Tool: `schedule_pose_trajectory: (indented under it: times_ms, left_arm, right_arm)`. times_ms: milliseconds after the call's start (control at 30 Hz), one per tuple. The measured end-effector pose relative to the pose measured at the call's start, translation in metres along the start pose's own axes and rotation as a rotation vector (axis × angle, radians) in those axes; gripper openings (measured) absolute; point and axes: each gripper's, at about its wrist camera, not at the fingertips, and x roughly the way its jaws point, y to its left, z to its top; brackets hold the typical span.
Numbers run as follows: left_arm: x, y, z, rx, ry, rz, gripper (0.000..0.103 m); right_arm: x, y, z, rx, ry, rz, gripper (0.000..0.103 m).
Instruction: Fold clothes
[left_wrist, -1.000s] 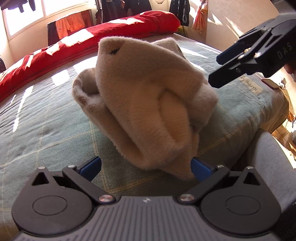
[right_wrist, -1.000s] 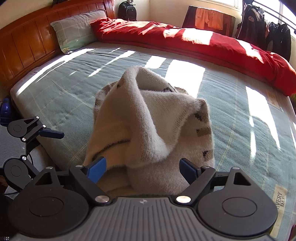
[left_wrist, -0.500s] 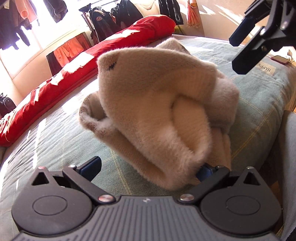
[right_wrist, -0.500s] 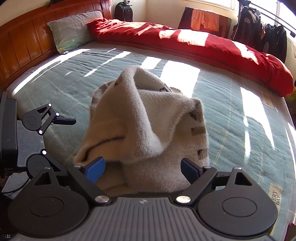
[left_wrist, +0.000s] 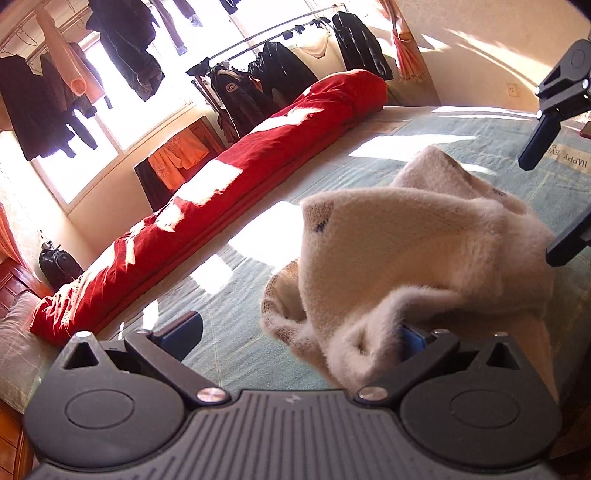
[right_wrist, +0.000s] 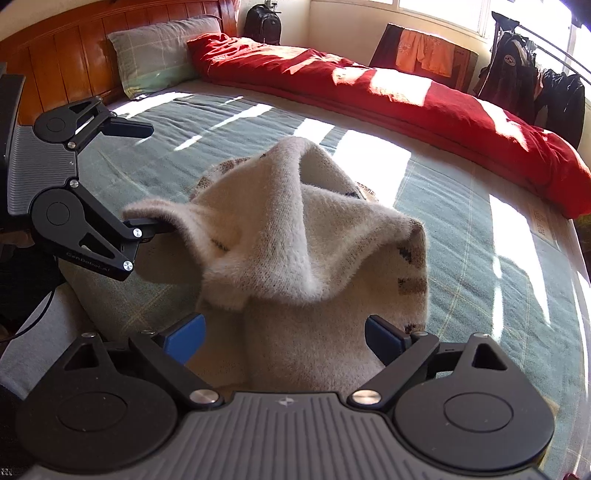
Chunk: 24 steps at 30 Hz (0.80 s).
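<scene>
Sunlit and striped with window light, a green plaid bedspread (right_wrist: 461, 236) covers the bed. In the right wrist view, going left to right, a wooden headboard (right_wrist: 66, 62) and a plaid pillow (right_wrist: 159, 51) sit at ten to eleven o'clock, a black backpack (right_wrist: 263, 22) at twelve, and a rolled red duvet (right_wrist: 388, 92) runs from twelve down to three o'clock along the far edge. Dark jackets (right_wrist: 517, 77) hang on a rail at two o'clock.

At nine o'clock the left gripper (right_wrist: 153, 177) stands wide apart; a flap of the cream fuzzy sweater (right_wrist: 314, 240) is draped over its lower finger, hiding the tip, while the upper finger is bare. The sweater is heaped at the centre of the bed near the front edge. At six o'clock the right gripper (right_wrist: 284, 334) is opening, its blue pads either side of the sweater's near fold without pressing it.
</scene>
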Motion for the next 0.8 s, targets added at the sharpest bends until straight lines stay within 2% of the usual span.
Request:
schedule_pose_trajectory:
  times_ms: [100,167,233,333,400,467,567,667,800]
  left_arm:
    - [0.005,0.008,0.003,0.019,-0.006,0.004,0.103]
    - [0.011,0.015,0.004,0.014,-0.003,-0.003,0.103]
    - [0.018,0.023,0.006,0.003,0.002,-0.011,0.103]
    - [0.03,0.033,0.01,-0.006,-0.001,-0.007,0.103]
    - [0.038,0.04,0.014,-0.006,-0.008,-0.001,0.103]
    - [0.048,0.049,0.021,-0.01,-0.016,0.004,0.103]
    - [0.065,0.062,0.032,-0.01,-0.037,0.015,0.103]
    - [0.087,0.072,0.045,-0.011,-0.046,0.024,0.103]
    - [0.113,0.082,0.061,-0.031,-0.062,0.023,0.103]
  right_arm:
    - [0.013,0.002,0.005,-0.042,0.027,-0.019,0.096]
    - [0.022,0.002,0.01,-0.056,0.043,0.003,0.096]
    - [0.029,0.003,0.016,-0.065,0.04,0.064,0.096]
    - [0.039,0.004,0.025,-0.069,0.025,0.208,0.096]
    - [0.049,0.003,0.033,-0.074,0.016,0.257,0.096]
    - [0.061,-0.001,0.041,-0.082,0.008,0.251,0.096]
    - [0.075,-0.014,0.059,-0.08,-0.015,0.187,0.096]
    - [0.09,-0.043,0.079,-0.02,-0.029,0.105,0.096]
    - [0.114,-0.083,0.094,0.059,-0.02,0.057,0.095]
